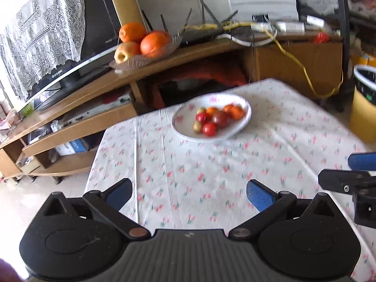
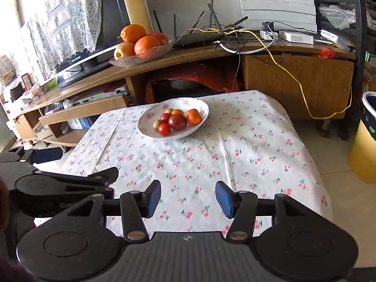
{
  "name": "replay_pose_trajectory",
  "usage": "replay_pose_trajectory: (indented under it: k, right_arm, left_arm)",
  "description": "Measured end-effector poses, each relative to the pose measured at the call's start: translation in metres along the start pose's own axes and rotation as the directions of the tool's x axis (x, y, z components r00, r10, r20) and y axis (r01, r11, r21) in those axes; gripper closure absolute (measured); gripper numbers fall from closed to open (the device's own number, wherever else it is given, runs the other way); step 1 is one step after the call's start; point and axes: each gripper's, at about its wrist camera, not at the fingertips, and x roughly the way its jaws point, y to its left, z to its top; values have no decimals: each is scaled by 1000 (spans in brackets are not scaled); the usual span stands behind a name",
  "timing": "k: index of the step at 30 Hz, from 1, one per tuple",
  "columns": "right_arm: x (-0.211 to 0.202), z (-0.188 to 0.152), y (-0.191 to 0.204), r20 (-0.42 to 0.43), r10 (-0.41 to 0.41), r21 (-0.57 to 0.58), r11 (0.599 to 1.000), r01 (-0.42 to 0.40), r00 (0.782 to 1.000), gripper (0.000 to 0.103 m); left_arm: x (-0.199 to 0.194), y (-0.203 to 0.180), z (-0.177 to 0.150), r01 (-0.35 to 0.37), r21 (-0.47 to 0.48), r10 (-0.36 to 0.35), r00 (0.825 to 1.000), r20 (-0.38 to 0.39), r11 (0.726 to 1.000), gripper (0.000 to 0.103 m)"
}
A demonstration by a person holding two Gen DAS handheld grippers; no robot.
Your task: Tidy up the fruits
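Cherry-print cloth covers the worktop (image 2: pixel 235 155) of a cluttered living room, where a white bowl (image 2: pixel 202 108) sits toward the far edge holding small fruits: red tomatoes (image 2: pixel 164 129), a larger dark tomato (image 2: pixel 177 121), small oranges (image 2: pixel 194 117) and a couple of pale yellowish fruits that touch one another in a loose heap.

Nearer than the bowl, the left gripper (image 1: pixel 189 193) hovers above the cloth with its jaws wide apart and nothing between them. Beside it, the right gripper (image 2: pixel 188 198) also hangs over the near part of the cloth, well short of the bowl, its blue-padded jaws apart and empty.

Behind the bowl runs a long wooden TV cabinet (image 2: pixel 164 57). On its top, left of the bowl, a glass dish (image 2: pixel 131 60) carries large oranges (image 2: pixel 146 44) and an apple (image 2: pixel 124 49), next to a television (image 2: pixel 108 16) partly draped in lace. A black router (image 2: pixel 199 38) and tangled cables, one of them yellow, lie on the cabinet directly beyond the bowl. A yellow bin (image 2: pixel 365 155) stands on the floor to the right of the bowl.
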Motion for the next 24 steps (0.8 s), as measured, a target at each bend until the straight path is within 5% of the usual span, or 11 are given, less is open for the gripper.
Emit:
replay_pose_trajectory:
  k: [24]
  right_arm:
    - [-26,-22,5,12,-10,-4,1000,10,1000,55]
  left_arm:
    - [-29,0,-24,70,-86,-72,997,-13,994,0]
